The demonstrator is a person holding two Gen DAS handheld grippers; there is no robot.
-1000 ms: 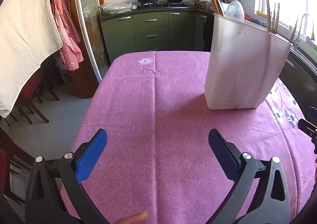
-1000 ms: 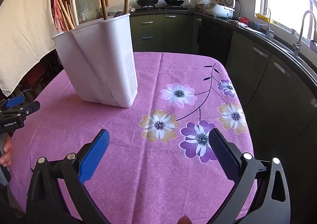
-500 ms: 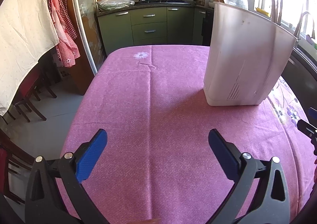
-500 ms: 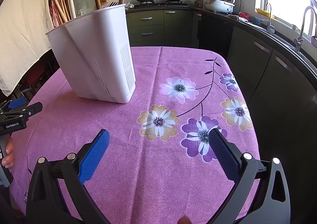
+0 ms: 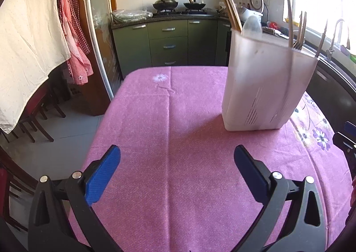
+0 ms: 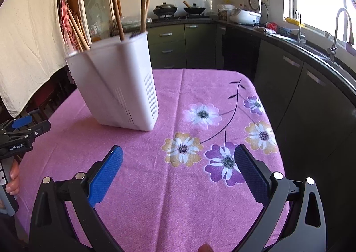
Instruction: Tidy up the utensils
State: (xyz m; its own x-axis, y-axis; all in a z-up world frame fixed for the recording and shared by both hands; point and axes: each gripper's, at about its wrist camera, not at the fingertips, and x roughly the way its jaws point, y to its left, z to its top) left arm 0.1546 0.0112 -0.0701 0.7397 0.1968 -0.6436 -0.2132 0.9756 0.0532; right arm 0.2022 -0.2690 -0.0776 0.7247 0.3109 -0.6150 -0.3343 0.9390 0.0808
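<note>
A white plastic utensil holder (image 5: 262, 82) stands on the pink tablecloth (image 5: 169, 140), right of centre in the left wrist view and left of centre in the right wrist view (image 6: 118, 87). Wooden chopsticks (image 6: 142, 9) and other utensils (image 5: 296, 27) stick out of its top. My left gripper (image 5: 176, 158) is open and empty, low over bare cloth, well short of the holder. My right gripper (image 6: 178, 158) is open and empty over the flower print (image 6: 182, 147). The left gripper also shows at the left edge of the right wrist view (image 6: 22, 131).
Green kitchen cabinets (image 5: 169, 45) with two woks (image 5: 165, 3) stand behind the table. A counter with sink and tap (image 6: 340, 29) runs along the right. A cream cloth (image 5: 26, 36) and chairs (image 5: 37, 116) are at the left, past the table edge.
Both grippers have drawn back and tilted up a little, so the holder looks smaller and farther away. Both stay open and empty.
</note>
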